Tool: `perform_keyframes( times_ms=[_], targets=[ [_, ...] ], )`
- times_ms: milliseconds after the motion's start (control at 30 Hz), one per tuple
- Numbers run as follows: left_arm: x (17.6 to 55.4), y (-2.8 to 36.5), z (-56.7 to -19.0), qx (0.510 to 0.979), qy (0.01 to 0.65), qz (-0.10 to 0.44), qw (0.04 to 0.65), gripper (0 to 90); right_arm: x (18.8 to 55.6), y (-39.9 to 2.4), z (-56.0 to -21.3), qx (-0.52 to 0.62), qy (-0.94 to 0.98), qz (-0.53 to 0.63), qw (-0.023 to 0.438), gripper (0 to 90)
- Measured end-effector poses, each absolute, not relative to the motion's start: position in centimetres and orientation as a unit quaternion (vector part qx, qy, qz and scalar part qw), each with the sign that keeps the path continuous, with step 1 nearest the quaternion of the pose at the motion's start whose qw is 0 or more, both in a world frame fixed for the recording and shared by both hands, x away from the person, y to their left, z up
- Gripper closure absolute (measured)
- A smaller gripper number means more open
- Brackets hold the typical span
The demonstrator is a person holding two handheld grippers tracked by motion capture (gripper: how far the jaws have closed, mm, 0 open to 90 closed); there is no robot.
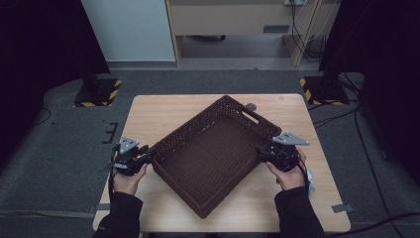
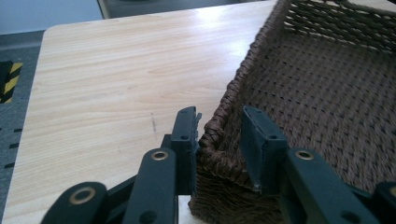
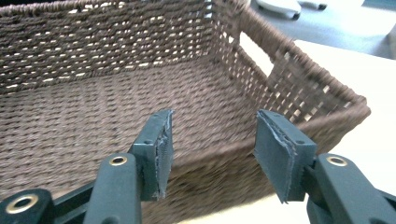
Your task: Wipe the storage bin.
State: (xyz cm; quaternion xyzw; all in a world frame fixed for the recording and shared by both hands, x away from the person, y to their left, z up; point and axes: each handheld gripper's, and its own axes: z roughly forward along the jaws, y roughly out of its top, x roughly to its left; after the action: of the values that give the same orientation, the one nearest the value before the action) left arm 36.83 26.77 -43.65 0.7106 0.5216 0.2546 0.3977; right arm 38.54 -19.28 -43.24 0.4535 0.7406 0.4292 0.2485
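Wicker basket (image 1: 213, 153) lies diagonal, long axis near-left to far-right; left hand-held gripper (image 2: 219, 133) straddles corner rim, right hand-held gripper (image 3: 212, 154) released.

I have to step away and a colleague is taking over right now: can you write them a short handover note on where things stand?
Left gripper: jaws straddle the basket's near-left corner rim, one jaw outside, one inside; the outer pad touches the weave, the inner pad stands off it, so no firm grip.
Right gripper: jaws open and level with the basket's right rim, nothing pinched between them.
Basket: brown wicker, empty, sitting turned at an angle on the wooden table.
Done: both grippers are brought up to opposite sides of the basket.
Left: probably close both grippers on the rim, then lift or turn the basket as needed.
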Motion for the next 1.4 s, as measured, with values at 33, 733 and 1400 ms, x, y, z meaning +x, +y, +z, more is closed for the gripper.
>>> perform_keyframes(
  times_ms=[33, 733, 1400],
  targets=[
    [37.1, 26.8, -43.7, 0.709, 0.523, 0.257, 0.397, 66.9, 38.6, -19.4, -43.3, 0.455, 0.738, 0.429, 0.253, 45.1],
    [34.9, 26.4, -43.1, 0.707, 0.524, 0.248, 0.406, 55.3, 38.3, -19.8, -43.6, 0.463, 0.738, 0.430, 0.236, 46.6],
    [34.6, 26.2, -42.7, 0.709, 0.514, 0.236, 0.421, 54.5, 38.4, -21.2, -43.7, 0.482, 0.725, 0.425, 0.247, 46.3]
  ],
)
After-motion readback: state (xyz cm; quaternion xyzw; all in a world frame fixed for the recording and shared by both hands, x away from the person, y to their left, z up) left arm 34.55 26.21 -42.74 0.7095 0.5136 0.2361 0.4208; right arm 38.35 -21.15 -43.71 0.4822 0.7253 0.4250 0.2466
